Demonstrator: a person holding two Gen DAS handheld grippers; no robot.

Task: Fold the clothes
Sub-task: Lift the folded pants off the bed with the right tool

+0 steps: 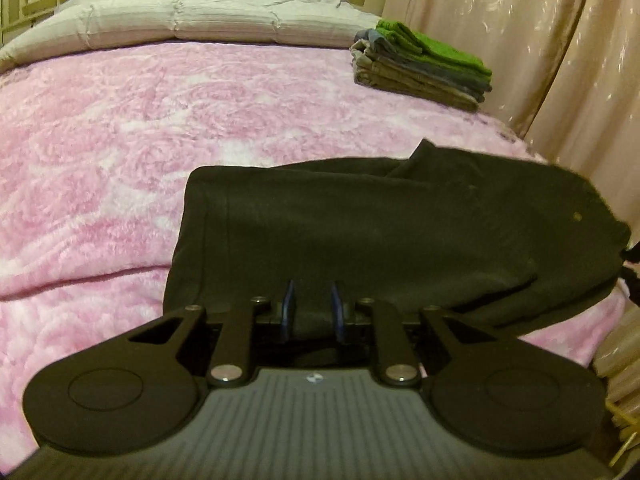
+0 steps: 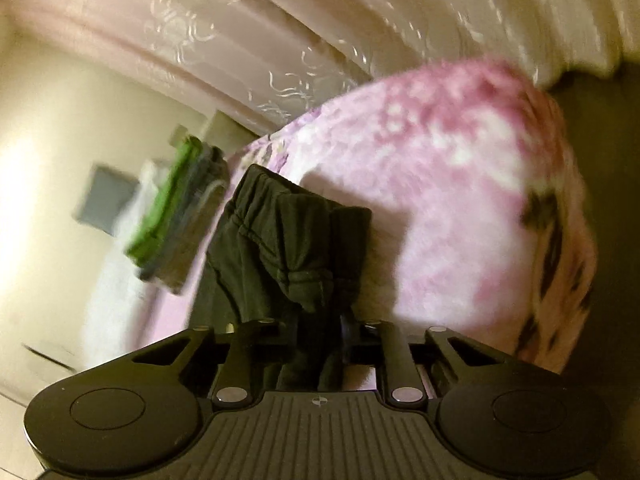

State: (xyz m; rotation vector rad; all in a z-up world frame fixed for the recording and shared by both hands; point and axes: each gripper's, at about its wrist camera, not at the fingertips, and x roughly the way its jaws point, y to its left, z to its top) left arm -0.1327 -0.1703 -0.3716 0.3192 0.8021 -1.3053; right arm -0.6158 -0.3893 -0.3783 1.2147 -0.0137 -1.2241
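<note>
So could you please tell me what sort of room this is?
Most likely a bedroom: a bed with a pink blanket, a grey quilt at its head, curtains alongside, and folded clothes stacked on it.

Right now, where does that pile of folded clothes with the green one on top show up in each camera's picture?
Left wrist view: pile of folded clothes sits upper right, on the far part of the pink blanket.
Right wrist view: pile appears left of centre, tipped sideways and blurred.
Shared landmark: the dark garment, nearer than the pile.
</note>
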